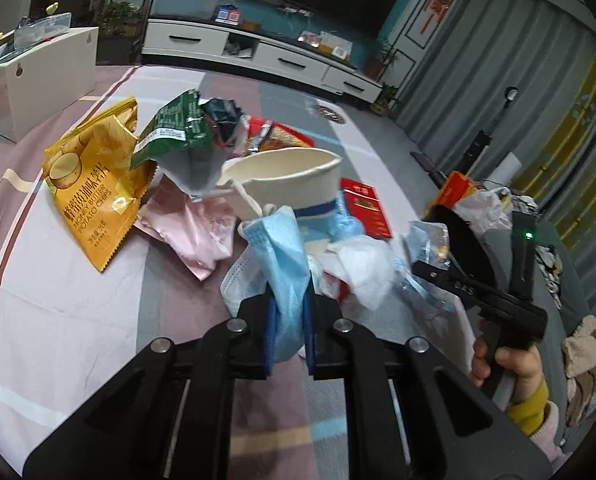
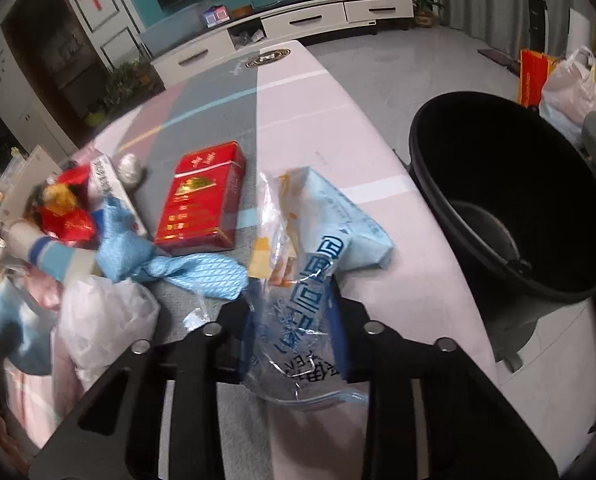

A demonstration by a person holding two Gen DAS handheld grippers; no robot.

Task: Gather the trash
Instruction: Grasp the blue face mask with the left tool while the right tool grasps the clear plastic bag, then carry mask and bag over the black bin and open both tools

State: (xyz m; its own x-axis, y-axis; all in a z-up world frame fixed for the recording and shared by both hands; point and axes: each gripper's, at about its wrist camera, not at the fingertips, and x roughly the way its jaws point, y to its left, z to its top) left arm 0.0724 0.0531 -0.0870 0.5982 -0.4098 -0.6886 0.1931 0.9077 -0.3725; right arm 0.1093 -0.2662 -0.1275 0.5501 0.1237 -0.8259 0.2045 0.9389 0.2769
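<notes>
The left gripper (image 1: 289, 312) is clamped on a blue mask (image 1: 276, 248) lifted off the trash pile. The right gripper (image 2: 294, 320) is clamped on a clear wrapper (image 2: 302, 272) above the cloth (image 2: 322, 100), with the black bin (image 2: 510, 200) at two o'clock and a red pack (image 2: 202, 196) at eleven.

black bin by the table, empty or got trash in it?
Empty, as far as visible. The right wrist view looks into the bin: bare dark walls and floor, no trash. The near inner wall is hidden.
</notes>
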